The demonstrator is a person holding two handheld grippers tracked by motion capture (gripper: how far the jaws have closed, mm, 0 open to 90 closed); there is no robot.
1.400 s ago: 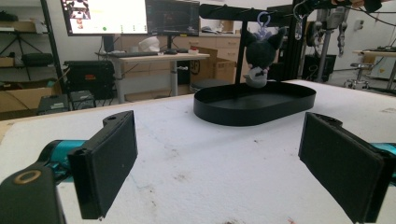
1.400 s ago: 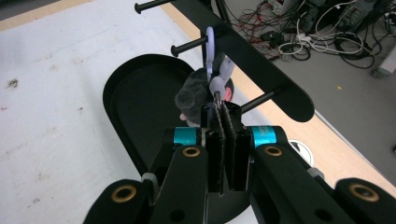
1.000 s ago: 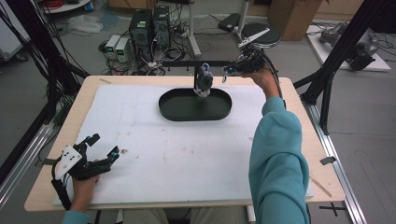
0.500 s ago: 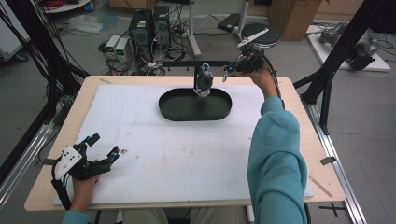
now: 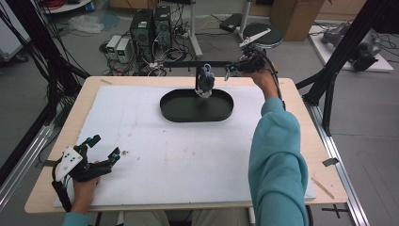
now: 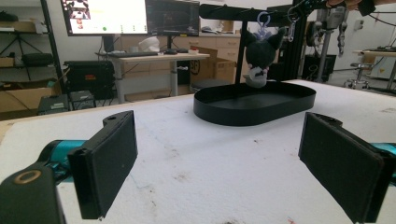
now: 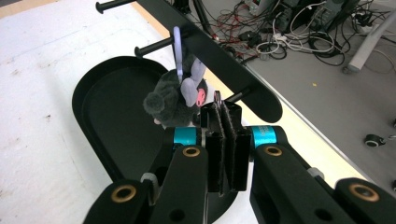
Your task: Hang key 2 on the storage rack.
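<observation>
Right gripper [image 7: 226, 109]: black jaws pressed flat together, pads face to face with a thin dark ring-like edge poking out above them; what it belongs to cannot be told. It sits at the far edge of the table, right of the tray, just beside the rack's right end.
Left gripper [image 5: 102, 149]: jaws spread wide with nothing between them, flat matte rectangular pads, resting at the table's near left corner.
Plush toy [image 5: 205, 82]: small, fuzzy, dark grey with paler ears and a pink patch, hanging by a lilac keyring loop [image 7: 177, 46] from a peg of the rack, over the far rim of the tray.
Rack [image 7: 219, 53]: flat black bar with short round pegs, carried on a thin post, along the table's far edge.
Tray [image 5: 175, 112]: black, oval, low-walled, smooth, at the far middle of the table.
Table cover [image 5: 188, 160]: white, rough foam-like sheet with faint stains, over a pale wooden top.
</observation>
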